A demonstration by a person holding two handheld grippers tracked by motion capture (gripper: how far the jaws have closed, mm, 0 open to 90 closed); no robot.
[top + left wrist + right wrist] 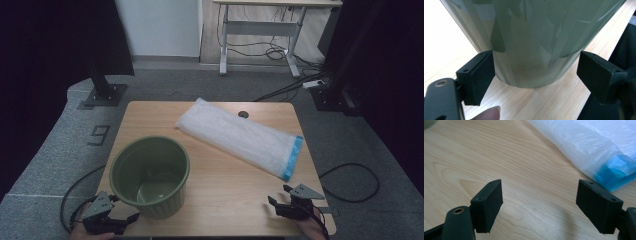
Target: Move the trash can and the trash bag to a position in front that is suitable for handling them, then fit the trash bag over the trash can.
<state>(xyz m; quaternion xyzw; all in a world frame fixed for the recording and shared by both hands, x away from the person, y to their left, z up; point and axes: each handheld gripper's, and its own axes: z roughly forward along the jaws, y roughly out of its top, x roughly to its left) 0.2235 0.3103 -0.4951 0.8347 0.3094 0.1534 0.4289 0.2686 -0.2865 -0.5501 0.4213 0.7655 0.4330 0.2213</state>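
Observation:
A green ribbed bin (pixel 150 176) stands upright on the wooden table (pixel 225 180) at its front left. My left gripper (pixel 124 210) is open at the table's front left corner, beside the bin's base (pixel 529 72), its jaws wide apart on either side of that base without gripping it. A folded white plastic bag with a blue end (pixel 240 136) lies flat across the middle and right of the table. My right gripper (pixel 280 195) is open near the front right edge, just short of the bag's blue end (pixel 616 170), nothing between its jaws.
The floor around the table is grey carpet with cables (pixel 350 180). A desk frame (pixel 260 30) stands at the back. Dark stands (pixel 105 90) flank the table at left and right. A small round hole (pixel 243 114) sits near the table's far edge.

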